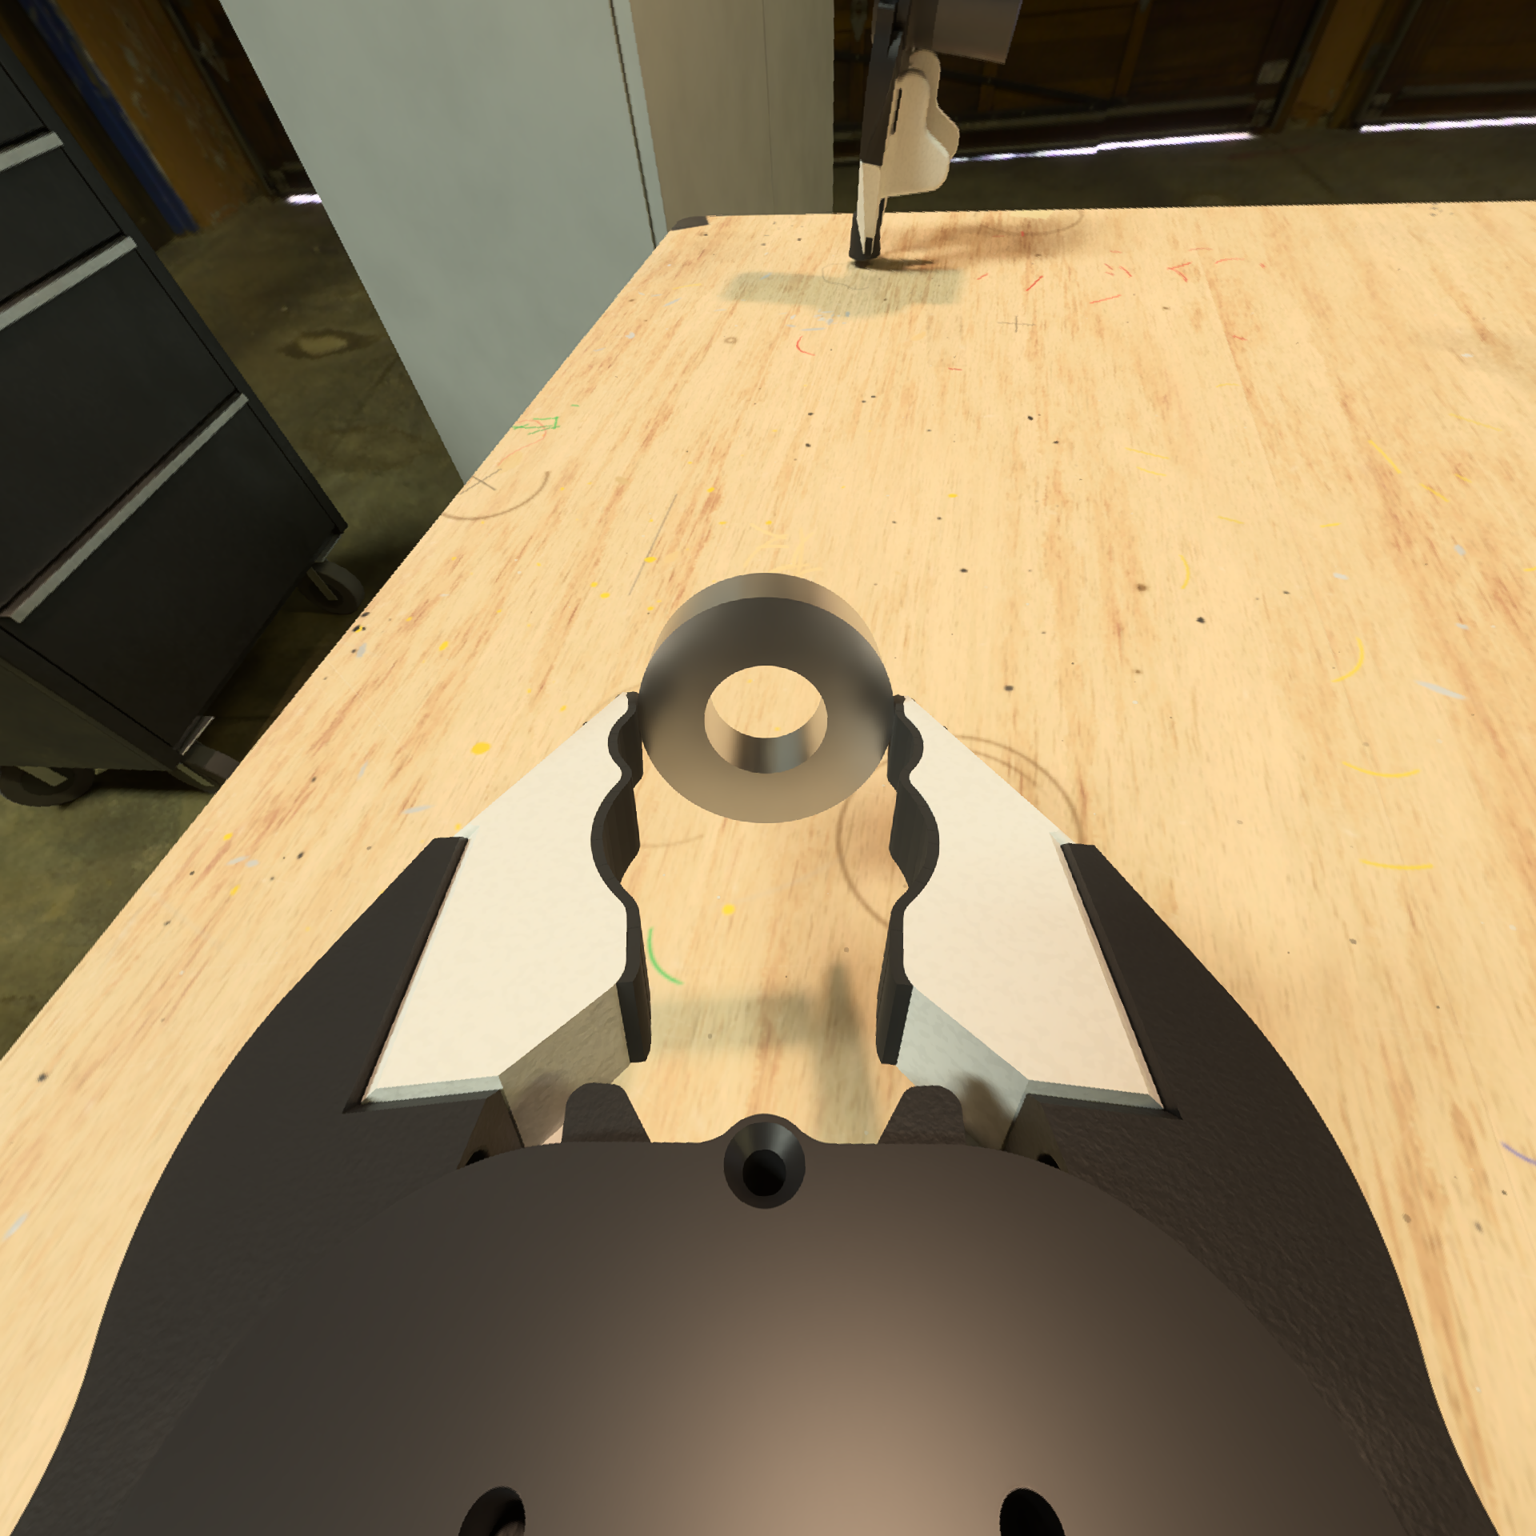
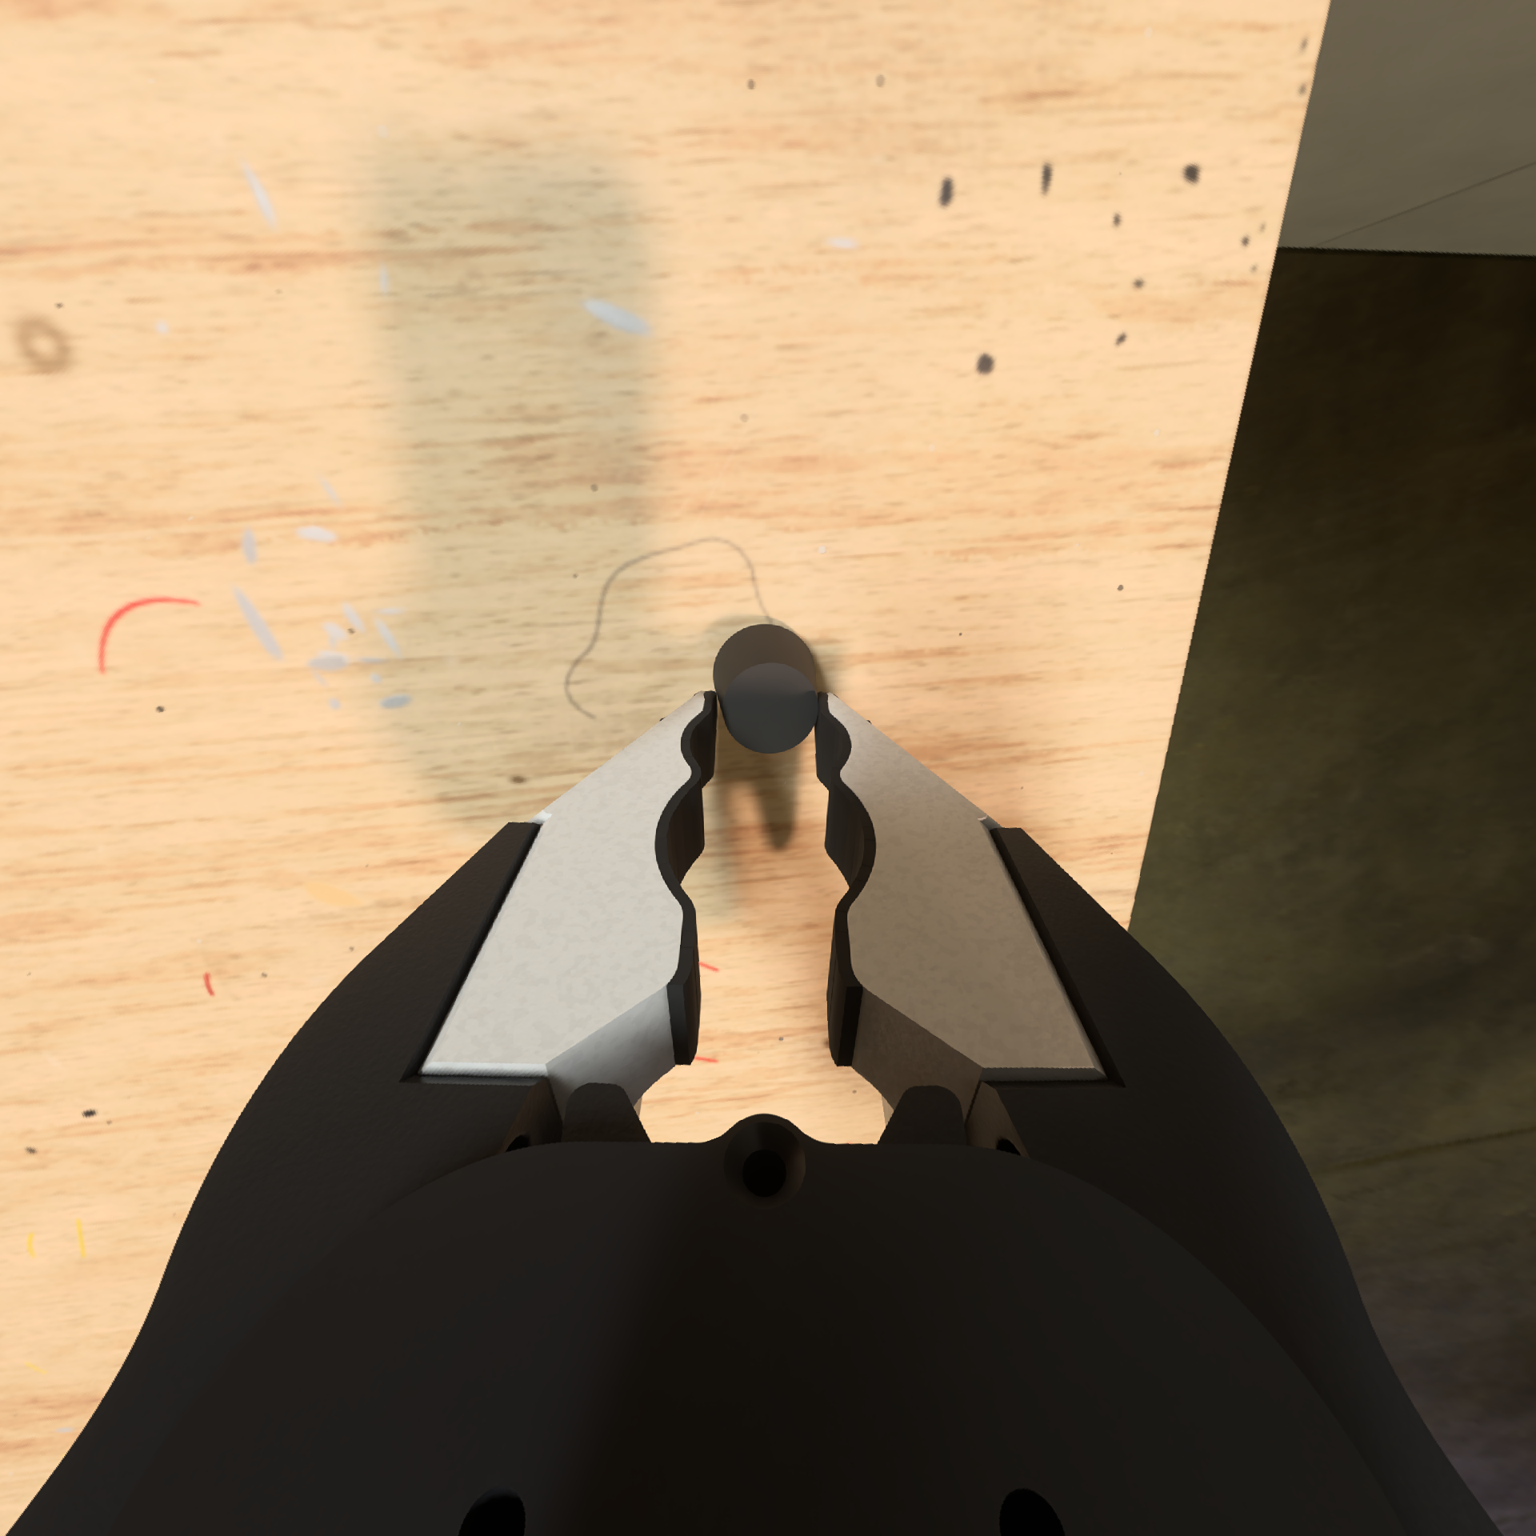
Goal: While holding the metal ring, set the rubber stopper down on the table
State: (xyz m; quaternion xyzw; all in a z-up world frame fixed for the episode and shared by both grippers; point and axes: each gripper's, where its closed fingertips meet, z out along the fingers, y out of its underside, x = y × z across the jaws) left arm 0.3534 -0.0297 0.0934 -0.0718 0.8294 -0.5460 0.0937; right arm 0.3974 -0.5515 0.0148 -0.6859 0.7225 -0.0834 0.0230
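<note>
Right wrist view: our right gripper (image 2: 766, 706) pinches the rubber stopper (image 2: 766, 702) at its fingertips, at or just above the table (image 2: 249, 416); we judge it light, grippy, slightly yielding. Only the left wrist view shows our left gripper (image 1: 765, 715) clamping the stiff, likely heavier metal ring (image 1: 765, 698) aloft.

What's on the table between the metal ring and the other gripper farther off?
Nothing: in the left wrist view, only bare table lies between the metal ring and the right gripper.
</note>
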